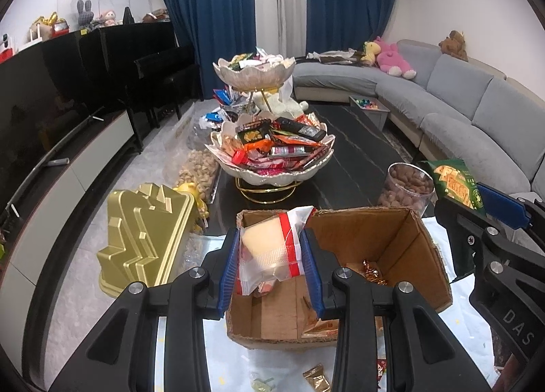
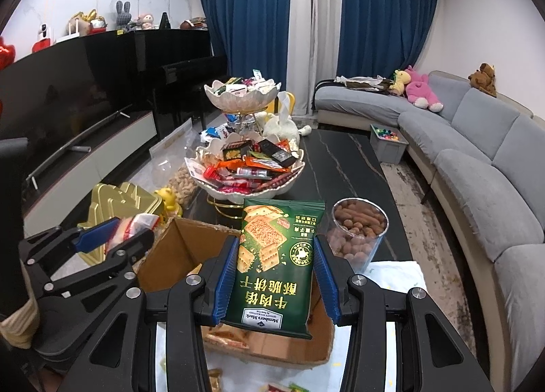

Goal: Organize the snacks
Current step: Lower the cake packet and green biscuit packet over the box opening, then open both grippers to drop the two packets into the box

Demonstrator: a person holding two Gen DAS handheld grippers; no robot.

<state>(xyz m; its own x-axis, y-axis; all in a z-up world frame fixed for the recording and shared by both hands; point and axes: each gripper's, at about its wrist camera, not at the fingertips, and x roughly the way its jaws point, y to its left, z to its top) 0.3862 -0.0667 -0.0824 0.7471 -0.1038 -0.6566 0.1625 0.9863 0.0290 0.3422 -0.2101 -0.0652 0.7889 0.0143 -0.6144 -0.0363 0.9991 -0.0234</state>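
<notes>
Cardboard box (image 1: 374,249) as landmark: left gripper (image 1: 270,255) clamps clear pastry packet (image 1: 269,249) above it; right gripper (image 2: 272,276) clamps green cracker bag (image 2: 276,266), likely bound for tiered bowl (image 1: 272,170) beyond.

Even indoor light; sharp centre; fisheye bending edges (black corners); soft shadows

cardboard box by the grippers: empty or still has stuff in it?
Not empty. The left wrist view shows the open cardboard box with a gold-wrapped candy and an orange packet on its bottom; most of the floor is bare.
</notes>
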